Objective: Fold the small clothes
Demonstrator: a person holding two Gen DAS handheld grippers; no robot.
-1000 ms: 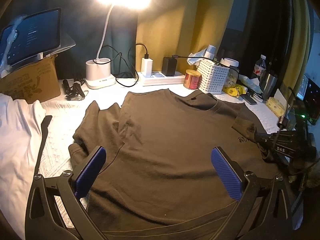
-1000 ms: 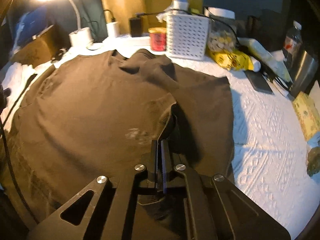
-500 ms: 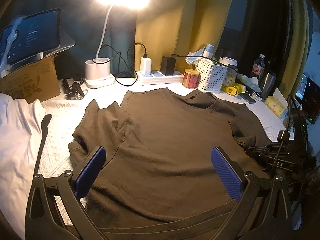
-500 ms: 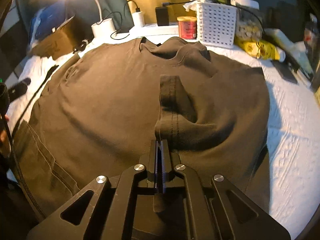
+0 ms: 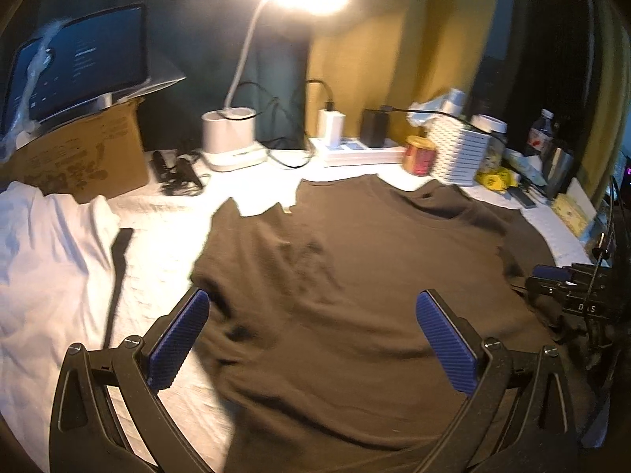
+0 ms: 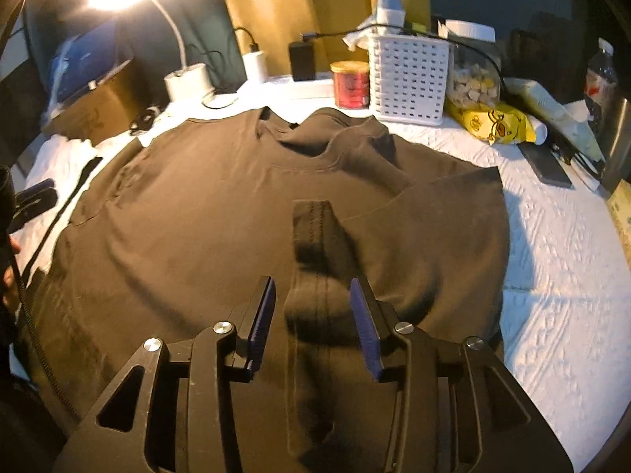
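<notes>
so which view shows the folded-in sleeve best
The right wrist view: the sleeve lies folded onto the brown shirt, between the opening right tool. The left wrist view shows only the shirt's right edge, sleeve indistinct.

A lit white desk lamp (image 5: 252, 79) glares against ochre curtains (image 5: 394, 59) and a dark teal wall (image 5: 197, 39).

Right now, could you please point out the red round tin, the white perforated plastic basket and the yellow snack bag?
Red round tin (image 6: 351, 86), right wrist view, side wall.
White perforated plastic basket (image 6: 410, 79), right wrist view, front wall.
Yellow snack bag (image 6: 493, 124), right wrist view, printed face.
</notes>
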